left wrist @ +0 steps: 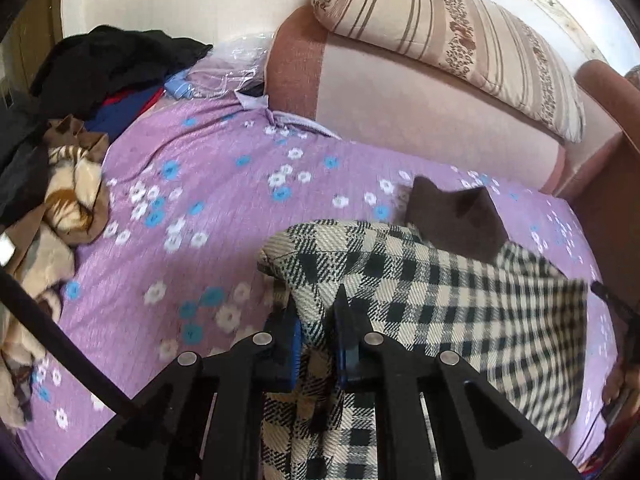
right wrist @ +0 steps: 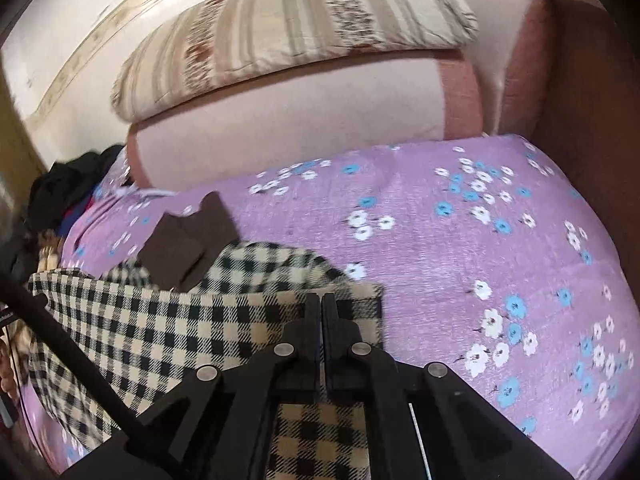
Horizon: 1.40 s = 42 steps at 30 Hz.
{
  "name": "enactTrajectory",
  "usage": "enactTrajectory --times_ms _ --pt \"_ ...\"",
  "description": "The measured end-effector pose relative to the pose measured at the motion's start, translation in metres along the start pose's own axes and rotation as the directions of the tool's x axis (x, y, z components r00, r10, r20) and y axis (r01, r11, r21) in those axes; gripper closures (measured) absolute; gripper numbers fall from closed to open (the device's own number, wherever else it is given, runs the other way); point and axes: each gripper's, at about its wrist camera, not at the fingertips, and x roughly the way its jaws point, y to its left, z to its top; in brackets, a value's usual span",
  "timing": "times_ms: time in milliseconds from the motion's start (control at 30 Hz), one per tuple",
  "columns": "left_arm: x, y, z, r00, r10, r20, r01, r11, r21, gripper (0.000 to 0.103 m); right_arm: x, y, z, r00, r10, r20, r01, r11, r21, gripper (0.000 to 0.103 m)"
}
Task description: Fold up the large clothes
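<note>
Left wrist view: left hand-held gripper [left wrist: 318, 322] pinches a bunched fold of the checked garment [left wrist: 460, 312], cream and black plaid, cloth rising between its 2 blue-padded fingers [left wrist: 294, 344]. Garment spreads right from there over the near part of the bed [left wrist: 208, 184], which wears a purple sheet with white and blue flowers. Brown collar piece [left wrist: 452, 220] lies at the garment's far edge, partly on the sheet.

Only this view shows the far-left clutter well: black clothes pile [left wrist: 112, 60] with blue and red cloth under it, tan and brown blanket [left wrist: 76, 196] at the bed's left edge, and a clear plastic bag [left wrist: 232, 64] with folded purple fabric and a blue item inside, near the bolster. Pink and cream bolster [left wrist: 420, 112] runs along the far side, striped pillow [left wrist: 452, 36] on top.

Right wrist view: right hand-held gripper [right wrist: 322, 308] has its fingers pressed together on the garment's [right wrist: 152, 332] right edge, plaid cloth visible beneath. Garment lies near-left, the collar [right wrist: 188, 240] on its far part. This view alone shows the bare right stretch of the bed [right wrist: 480, 240] and the brown wooden side panel [right wrist: 592, 120] at far right. Bolster [right wrist: 300, 112] and pillow [right wrist: 288, 28] appear again; the clothes pile [right wrist: 68, 188] is small and blurred here.
</note>
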Motion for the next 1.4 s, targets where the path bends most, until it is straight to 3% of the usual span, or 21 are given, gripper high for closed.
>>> enactTrajectory --times_ms 33,100,133,233,333,367,400,600,700,800,900,933,1033,1100,1233,1400 --pt "0.008 -0.006 0.008 1.0 0.02 0.004 -0.02 1.0 0.014 0.091 0.001 -0.002 0.001 1.0 0.005 0.004 -0.005 1.0 0.01 0.089" --pt "0.023 -0.018 0.016 0.998 0.057 0.015 -0.058 0.997 0.046 0.091 0.003 -0.002 0.0 1.0 0.008 0.014 -0.008 1.0 0.013 0.03" --pt "0.029 -0.021 0.018 0.997 0.07 0.015 -0.071 0.996 0.055 0.091 0.005 0.0 -0.001 1.0 -0.003 0.022 0.003 1.0 0.004 0.025" --pt "0.056 -0.031 0.02 0.992 0.123 -0.002 -0.122 0.989 0.089 0.091 0.028 0.001 -0.003 0.998 -0.062 -0.023 0.061 0.998 -0.036 0.025" --pt "0.068 -0.027 0.016 0.993 0.119 -0.012 -0.118 0.99 0.072 0.091 0.055 -0.005 -0.007 0.99 -0.096 -0.101 0.092 0.995 -0.038 0.026" --pt "0.069 -0.023 0.014 0.994 0.112 -0.01 -0.111 0.992 0.066 0.091 0.059 -0.008 -0.009 0.991 -0.058 -0.117 0.055 0.998 -0.026 0.053" --pt "0.068 -0.021 0.014 0.994 0.106 -0.003 -0.106 0.992 0.061 0.091 0.061 -0.009 -0.01 0.991 -0.023 -0.131 0.021 1.0 -0.014 0.094" --pt "0.06 -0.013 0.02 0.997 0.056 0.059 -0.057 0.998 0.012 0.091 0.042 -0.012 0.004 0.999 -0.01 -0.037 0.009 1.0 -0.013 0.096" --pt "0.084 -0.017 0.021 0.996 0.085 0.016 -0.085 0.996 0.008 0.09 0.066 -0.018 0.007 0.996 -0.04 -0.076 0.041 0.999 0.02 0.096" --pt "0.112 -0.018 0.015 0.99 0.132 -0.044 -0.132 0.991 0.015 0.083 0.098 -0.017 0.0 0.985 -0.083 -0.148 0.087 0.996 0.021 0.092" --pt "0.113 -0.007 0.014 0.992 0.12 -0.05 -0.121 0.992 -0.026 0.07 0.098 -0.019 -0.002 0.989 -0.087 -0.121 0.093 0.995 0.04 0.082" --pt "0.109 -0.001 0.016 0.993 0.106 -0.054 -0.109 0.993 -0.053 0.065 0.097 -0.02 -0.002 0.988 -0.089 -0.124 0.095 0.995 0.044 0.081" --pt "0.087 0.024 0.019 0.997 0.057 -0.051 -0.064 0.986 -0.152 0.063 0.086 -0.027 0.002 0.988 -0.079 -0.134 0.089 0.993 0.074 0.068" --pt "0.065 0.044 0.019 0.998 0.051 -0.028 -0.055 0.977 -0.205 0.062 0.066 -0.037 0.006 0.991 -0.098 -0.091 0.109 0.987 0.116 0.051" --pt "0.013 0.069 0.003 0.997 0.071 0.023 -0.064 0.971 -0.229 0.047 0.016 -0.054 0.002 0.997 -0.061 -0.041 0.067 0.978 0.196 0.048" --pt "-0.033 0.084 -0.051 0.999 0.022 0.042 -0.012 0.975 -0.222 0.036 -0.047 -0.058 -0.041 1.0 -0.012 -0.028 0.016 0.984 0.176 0.041"
